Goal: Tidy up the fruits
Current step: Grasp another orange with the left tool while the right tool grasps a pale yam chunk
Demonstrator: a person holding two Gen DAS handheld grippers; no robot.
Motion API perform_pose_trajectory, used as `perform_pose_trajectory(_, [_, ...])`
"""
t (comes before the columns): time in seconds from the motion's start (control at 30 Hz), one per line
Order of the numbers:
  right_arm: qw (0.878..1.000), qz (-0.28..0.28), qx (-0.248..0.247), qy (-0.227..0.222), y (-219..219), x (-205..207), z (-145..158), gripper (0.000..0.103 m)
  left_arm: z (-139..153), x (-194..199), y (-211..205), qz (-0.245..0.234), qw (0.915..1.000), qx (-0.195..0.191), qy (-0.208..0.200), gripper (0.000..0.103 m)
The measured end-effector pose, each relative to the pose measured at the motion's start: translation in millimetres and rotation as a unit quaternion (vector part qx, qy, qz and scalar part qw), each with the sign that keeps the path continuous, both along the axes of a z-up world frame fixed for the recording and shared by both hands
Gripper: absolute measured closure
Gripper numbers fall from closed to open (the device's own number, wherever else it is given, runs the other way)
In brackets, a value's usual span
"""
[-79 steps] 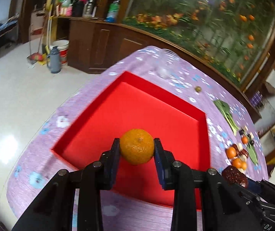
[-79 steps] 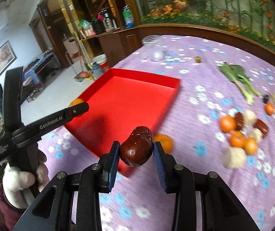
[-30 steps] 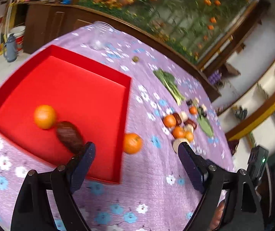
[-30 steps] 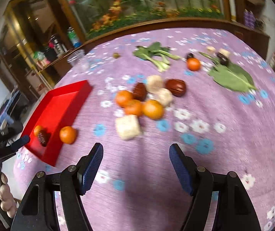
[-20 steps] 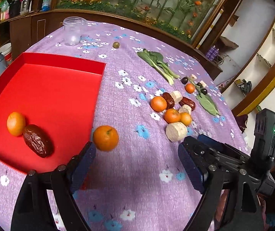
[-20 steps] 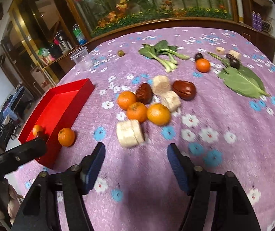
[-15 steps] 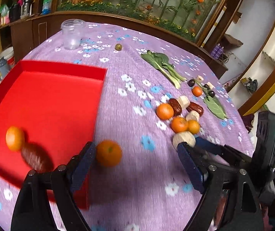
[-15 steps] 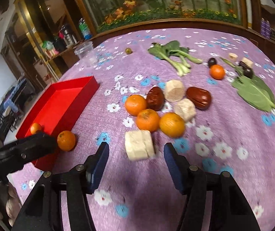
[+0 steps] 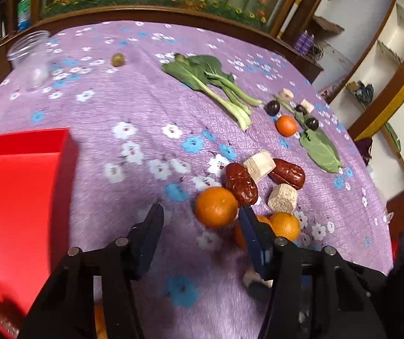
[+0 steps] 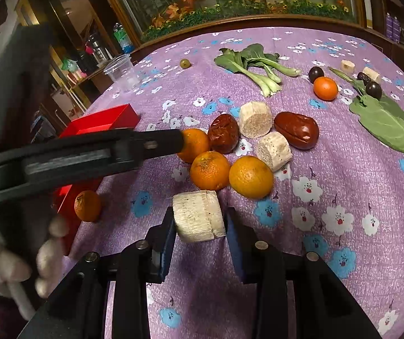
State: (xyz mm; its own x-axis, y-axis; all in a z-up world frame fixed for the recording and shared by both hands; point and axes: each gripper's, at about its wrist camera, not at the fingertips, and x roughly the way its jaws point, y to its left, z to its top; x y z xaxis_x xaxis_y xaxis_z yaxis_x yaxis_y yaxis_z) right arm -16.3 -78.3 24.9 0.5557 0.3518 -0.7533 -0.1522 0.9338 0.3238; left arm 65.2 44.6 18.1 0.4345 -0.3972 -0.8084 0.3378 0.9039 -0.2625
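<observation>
L gripper (image 9: 200, 221) left the red tray (image 9: 18, 192), where its orange and R's date now lie, and moved over to the fruit pile; jaws closing round an orange (image 9: 216, 206). R gripper (image 10: 199, 227) came down on a pale cut chunk (image 10: 197, 216), jaws closing, pads on both sides.

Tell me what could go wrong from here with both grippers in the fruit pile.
The left gripper's jaws are closing with the orange off-centre against one side, so it may roll out or shove the touching date. The right gripper's jaws are closing on a pale cut chunk close beside the left gripper; lifting both together could make them collide.
</observation>
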Motion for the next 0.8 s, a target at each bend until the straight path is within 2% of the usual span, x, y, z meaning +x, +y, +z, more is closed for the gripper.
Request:
perform_pose_trajectory(0.17, [1.0, 0.002, 0.0, -0.003, 0.5, -1.0, -0.2, 0.065, -7.2, 10.2, -9.6, -0.012, 0.9999, -0.009, 0.005, 0.053])
perform_pose_trajectory(0.27, [1.0, 0.003, -0.002, -0.005, 1.4, -1.4, -0.2, 0.065, -7.5, 10.3, -13.8, -0.015, 0.9998, -0.007, -0.006, 0.053])
perform_pose_trajectory(0.3, [1.0, 0.003, -0.003, -0.006, 1.5, -1.4, -0.3, 0.065, -7.6, 9.1, -14.1, -0.017, 0.9998, -0.006, -0.011, 0.06])
perform_pose_trajectory(0.37, [1.0, 0.003, -0.003, -0.007, 1.8, -1.0, -0.3, 0.065, -7.9, 8.1, -12.5, -0.028, 0.9991, -0.031, -0.004, 0.072])
perform_pose_trajectory(0.6, [1.0, -0.003, 0.003, -0.004, -0.4, -2.5, 0.0, 0.067, -2.2, -4.9, -1.9, -0.007, 0.9994, -0.033, -0.01, 0.073])
perform_pose_trajectory(0.8, [1.0, -0.006, 0.007, -0.007, 1.0, -9.7, 6.1, 0.067, 10.1, -25.1, 24.4, 0.02, 0.9978, -0.062, -0.016, 0.073])
